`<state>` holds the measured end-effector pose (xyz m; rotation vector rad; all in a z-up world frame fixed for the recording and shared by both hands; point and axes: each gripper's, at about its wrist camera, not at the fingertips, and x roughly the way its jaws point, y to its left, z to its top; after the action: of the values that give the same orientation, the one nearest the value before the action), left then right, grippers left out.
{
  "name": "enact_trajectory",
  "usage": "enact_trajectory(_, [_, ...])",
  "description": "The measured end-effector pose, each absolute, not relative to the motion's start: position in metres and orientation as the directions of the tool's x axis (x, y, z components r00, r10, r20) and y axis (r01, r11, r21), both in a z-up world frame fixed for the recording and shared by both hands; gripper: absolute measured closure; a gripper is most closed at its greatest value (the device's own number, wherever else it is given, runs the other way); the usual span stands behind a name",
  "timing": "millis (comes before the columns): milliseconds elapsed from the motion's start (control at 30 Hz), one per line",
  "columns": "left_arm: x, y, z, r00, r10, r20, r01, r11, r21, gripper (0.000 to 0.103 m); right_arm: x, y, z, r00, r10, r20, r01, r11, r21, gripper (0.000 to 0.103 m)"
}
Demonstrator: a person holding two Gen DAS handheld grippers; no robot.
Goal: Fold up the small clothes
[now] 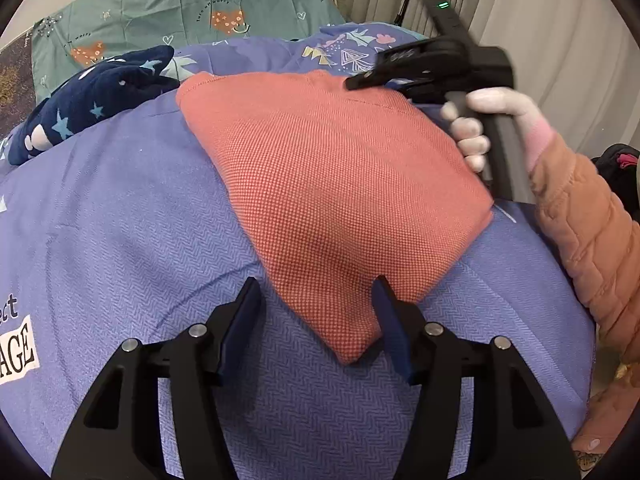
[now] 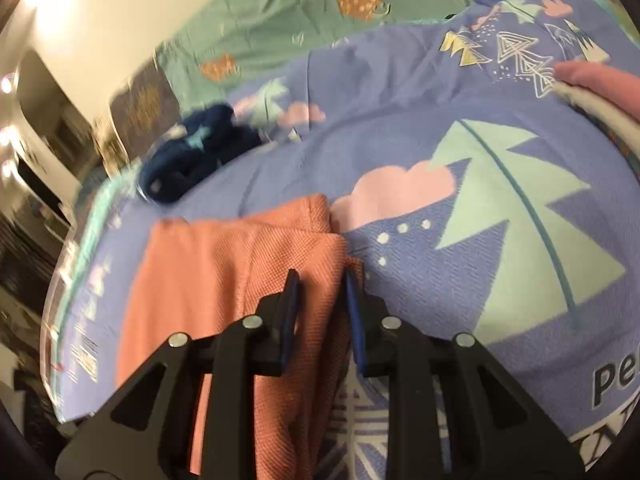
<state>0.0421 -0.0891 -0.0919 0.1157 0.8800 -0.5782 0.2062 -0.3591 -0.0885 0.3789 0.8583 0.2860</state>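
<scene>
A folded salmon-pink knit garment [image 1: 332, 184] lies on the purple-blue bed cover [image 1: 120, 240]. My left gripper [image 1: 316, 300] is open, its fingers either side of the garment's near corner, not closed on it. My right gripper [image 1: 360, 80] shows in the left wrist view over the garment's far right edge, held by a gloved hand. In the right wrist view the right gripper [image 2: 322, 284] has its fingers a narrow gap apart over the garment's edge [image 2: 240, 280], with a fold of the knit between them.
A navy star-print garment [image 1: 96, 100] lies crumpled at the far left of the cover, also in the right wrist view [image 2: 192, 152]. A green patterned sheet [image 1: 180, 8] lies behind. Curtains [image 1: 540, 40] hang at the right. A pink item [image 2: 600, 84] lies at the far right.
</scene>
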Motion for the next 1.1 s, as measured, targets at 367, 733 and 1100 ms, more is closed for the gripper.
enact_trajectory(367, [0.041,-0.089,-0.092,0.503,-0.422,-0.754,0.517,0.846,-0.129,0.038,0.108,-0.336,-0.063,0.623,0.439,-0.648,-0.219,0.892,0.395,0.081])
enact_trajectory(733, [0.029,-0.080,-0.082,0.526,-0.405,-0.748,0.471,0.871,-0.140,0.033,0.041,-0.311,-0.064,0.667,0.325,-0.670,-0.188,0.944,0.271,0.082])
enact_trajectory(1100, [0.010,-0.091,-0.077,0.540,-0.371,-0.755,0.472,0.877,-0.093,0.033,0.008,-0.316,-0.087,0.628,0.288,-0.723,-0.113,0.953,0.282,0.071])
